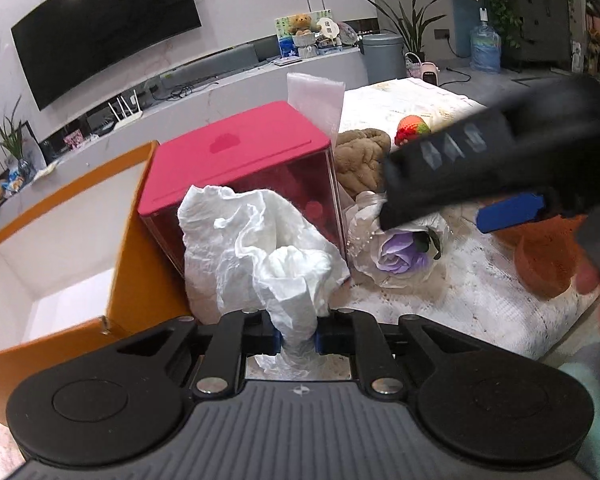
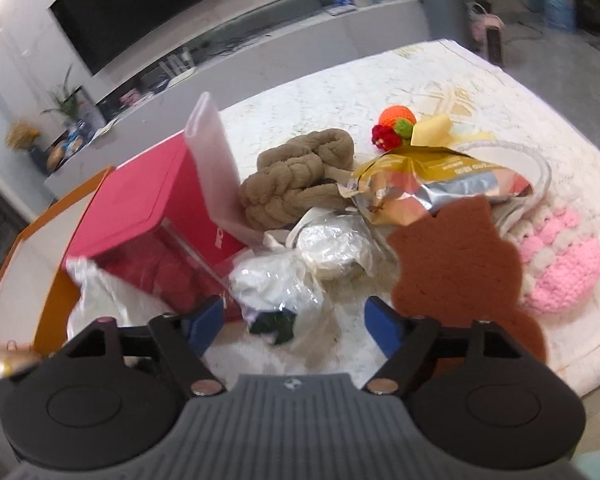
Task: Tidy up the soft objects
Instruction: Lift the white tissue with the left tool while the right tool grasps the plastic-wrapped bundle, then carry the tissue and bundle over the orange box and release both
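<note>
My left gripper is shut on a crumpled white tissue and holds it in front of a pink-lidded clear box, beside an orange storage bin. My right gripper is open and empty above a wrapped purple flower, which shows blurred in the right wrist view. The right gripper's body crosses the left wrist view. A tan plush braid, a brown felt piece, a pink knitted piece and a crocheted fruit lie on the white cloth.
A gold snack bag and a crumpled plastic wrap lie in the pile. The box's clear flap stands up. The orange bin is at the left. The table edge runs along the right.
</note>
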The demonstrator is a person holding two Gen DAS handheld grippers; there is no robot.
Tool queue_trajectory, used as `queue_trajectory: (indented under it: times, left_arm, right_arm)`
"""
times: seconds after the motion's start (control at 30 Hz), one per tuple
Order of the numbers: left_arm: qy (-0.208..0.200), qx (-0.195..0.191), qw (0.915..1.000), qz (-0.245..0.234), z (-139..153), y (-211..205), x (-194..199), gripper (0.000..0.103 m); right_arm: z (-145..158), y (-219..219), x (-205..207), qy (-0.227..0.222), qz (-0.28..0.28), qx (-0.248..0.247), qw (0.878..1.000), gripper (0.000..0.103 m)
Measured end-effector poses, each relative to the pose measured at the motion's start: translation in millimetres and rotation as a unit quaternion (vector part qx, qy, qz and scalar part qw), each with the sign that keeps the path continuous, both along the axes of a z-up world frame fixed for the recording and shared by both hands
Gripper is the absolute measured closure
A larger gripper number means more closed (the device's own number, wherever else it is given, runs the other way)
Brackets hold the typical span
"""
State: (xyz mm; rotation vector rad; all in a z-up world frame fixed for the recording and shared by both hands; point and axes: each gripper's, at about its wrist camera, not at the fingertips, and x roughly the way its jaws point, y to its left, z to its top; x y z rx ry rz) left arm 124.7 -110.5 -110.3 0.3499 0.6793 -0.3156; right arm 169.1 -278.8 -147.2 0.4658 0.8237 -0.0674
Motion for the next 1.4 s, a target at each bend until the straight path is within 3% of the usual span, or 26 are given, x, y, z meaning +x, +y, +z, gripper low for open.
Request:
queue_trajectory:
  times: [0.23,0.57,0.73,1.03,1.23,1.4]
  left_arm:
    - [0.012,-0.015,0.9998,-0.009,-5.4,5.8,6.0,0.087]
    - [0.015,-0.020,0.9996,-0.015,-5.2,9.5,10.0,0.087]
    - [0.010,-0.021,0.9996,-0.017,-7.1,9.1,8.5,0.087]
    - [-0.001,-0.032,0.9992,-0.023,7.5,17.8,-6.8,0.087]
    - [-0.010,-0.056,0.9978,-0.034,28.2,28.8,-24.9,0.087]
    - [-0.014,-0.078,0.9961,-0.038,47.3,43.9,-43.4,0.087]
  right_arm:
    - [-16.4,9.6,22.4,0.019,-0.032,0.022,0.999,0.021]
    - [-27.5,12.7,22.9,0.022,-0.014,0.017,1.000,0.058]
    - [-24.2,17.8,18.1,0.018,-0.005,-0.003,1.000,0.066]
    - [-12.4,22.9,-3.6,0.015,0.029,-0.003,0.999,0.069]
    - [11.1,37.1,-30.9,-0.011,0.080,-0.062,0.995,0.069]
    - [34.9,34.8,-59.7,-0.038,0.091,-0.071,0.993,0.069]
